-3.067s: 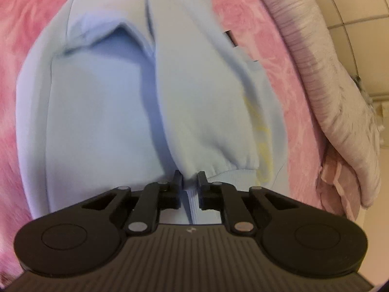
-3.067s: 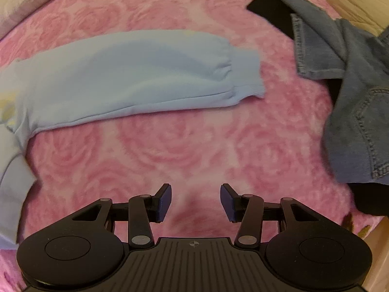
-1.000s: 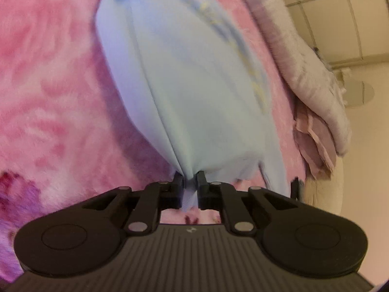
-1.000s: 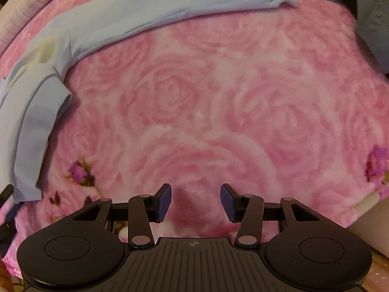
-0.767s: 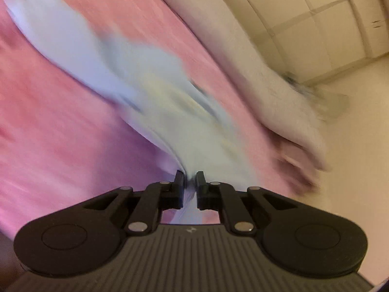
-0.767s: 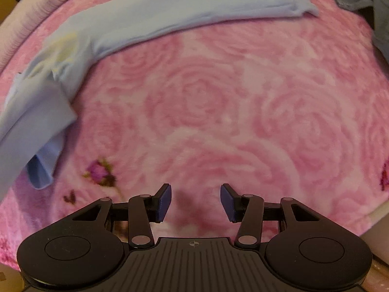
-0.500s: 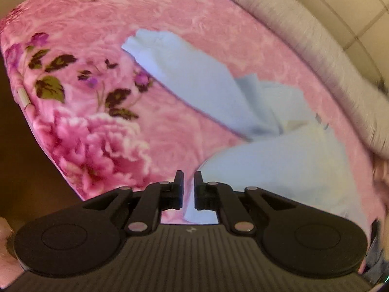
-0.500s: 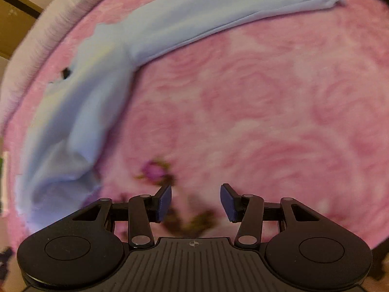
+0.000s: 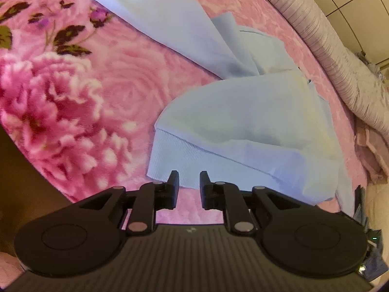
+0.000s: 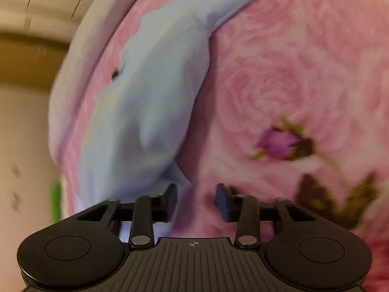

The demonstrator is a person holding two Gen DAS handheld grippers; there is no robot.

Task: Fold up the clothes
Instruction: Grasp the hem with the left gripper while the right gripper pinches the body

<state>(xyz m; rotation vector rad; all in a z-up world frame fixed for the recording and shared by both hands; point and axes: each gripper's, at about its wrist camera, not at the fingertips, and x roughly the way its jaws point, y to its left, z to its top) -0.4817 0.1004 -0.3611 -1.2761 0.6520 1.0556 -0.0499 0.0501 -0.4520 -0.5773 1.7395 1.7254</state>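
Soft lt-blue sweatshirt [image 9: 245, 112], ribbed hem, on plush rose-print blanket [image 9: 73, 97]

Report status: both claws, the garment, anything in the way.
Left claw just opened, empty at the ribbed hem. Right claw closing, nothing gripped. Blue sweatshirt crumpled on pink blanket, unfolded. Nothing in the way.

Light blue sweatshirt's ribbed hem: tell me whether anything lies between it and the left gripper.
Nothing visible does. The light blue sweatshirt lies on the pink rose-patterned blanket, its ribbed hem just beyond the open left gripper, only bare blanket between.
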